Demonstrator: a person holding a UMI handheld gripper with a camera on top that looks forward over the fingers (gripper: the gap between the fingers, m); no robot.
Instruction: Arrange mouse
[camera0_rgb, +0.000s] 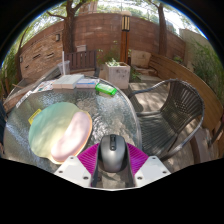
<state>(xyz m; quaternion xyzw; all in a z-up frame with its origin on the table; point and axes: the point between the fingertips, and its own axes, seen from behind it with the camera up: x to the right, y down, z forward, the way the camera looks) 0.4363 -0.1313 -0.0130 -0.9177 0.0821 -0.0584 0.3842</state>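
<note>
A dark grey computer mouse (112, 152) sits between my two fingers, its front end pointing away from me. My gripper (113, 149) is shut on it, with the magenta pads (92, 156) pressing on both of its sides. The mouse is over the near part of a round glass table (120, 112). A pale oval pad with pastel pink and green tints (60, 132) lies on the table just to the left of the fingers.
A green object (106, 89) lies at the far side of the table. A dark metal mesh chair (176, 106) stands to the right. A white box (118, 72) and a brick wall (100, 30) are beyond the table.
</note>
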